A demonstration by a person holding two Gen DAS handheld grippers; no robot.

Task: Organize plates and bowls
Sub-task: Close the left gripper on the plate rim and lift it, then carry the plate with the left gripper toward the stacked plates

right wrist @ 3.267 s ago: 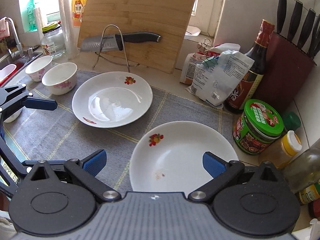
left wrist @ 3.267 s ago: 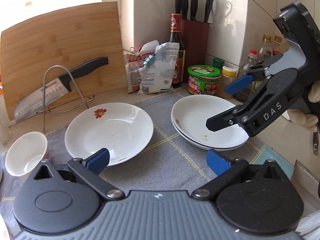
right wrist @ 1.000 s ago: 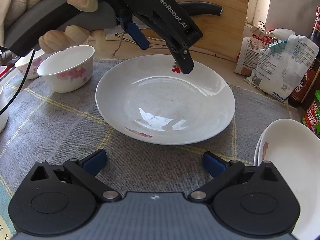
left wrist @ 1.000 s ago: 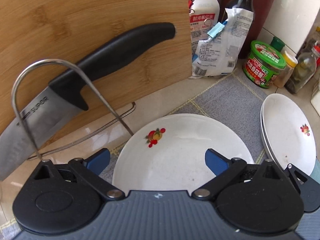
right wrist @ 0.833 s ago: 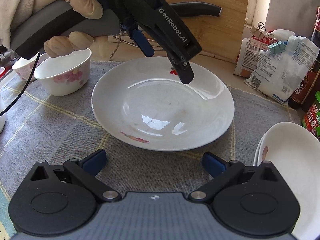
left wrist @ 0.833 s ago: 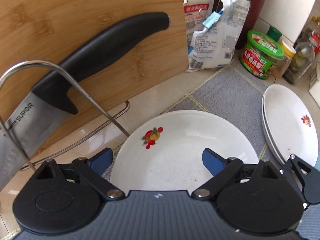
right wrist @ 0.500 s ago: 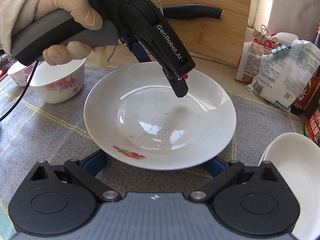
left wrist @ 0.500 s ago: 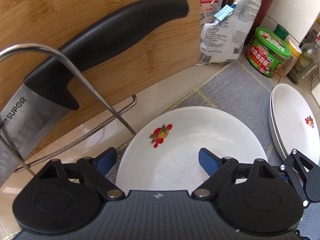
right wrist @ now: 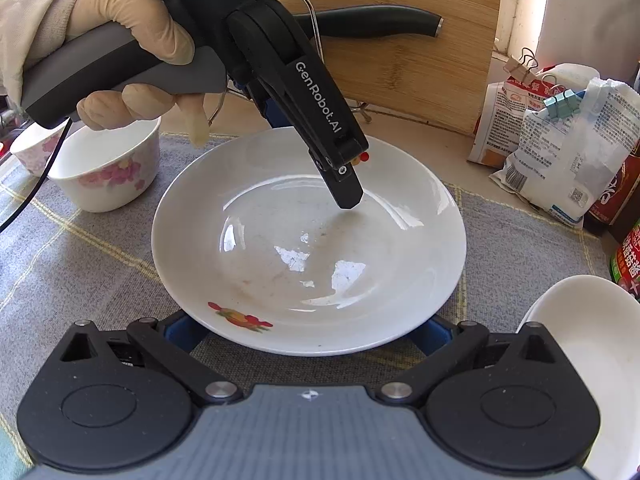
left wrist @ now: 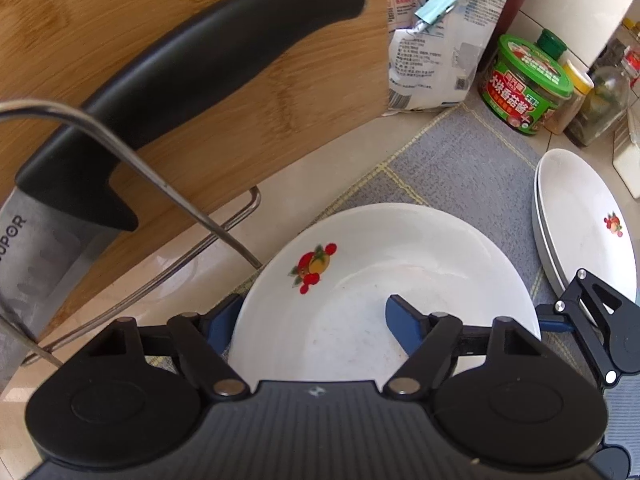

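A: Where is the plate (right wrist: 308, 248)?

B: In the middle of the grey mat (right wrist: 100, 264), right way up, with a fruit print on its rim at two opposite spots.

A: And the left gripper (left wrist: 312, 318)?

B: It straddles the far rim – one finger outside it, the other over the well. The jaws are closing with the rim between them, but the gap is wide and the pads do not pinch it. A gloved hand (right wrist: 132, 40) holds its handle.

A: The right gripper (right wrist: 306, 332)?

B: Spread wide at the near rim. Both blue tips are tucked under the plate's edge, which hides them. Whether they touch its underside, I cannot tell.

A: What lies around the plate?

B: A bowl (right wrist: 108, 168) with pink flowers stands on the mat, near the plate on the gloved hand's side, apart from it. On the other side is a stack (left wrist: 580, 216) of two white plates, also apart from it. Behind the mat a board (left wrist: 200, 20) leans upright, with a rack (left wrist: 160, 184) in front of it and a knife (left wrist: 200, 52) resting in the rack. Past the board are clipped bags (right wrist: 560, 140) and a green-lidded jar (left wrist: 524, 84).
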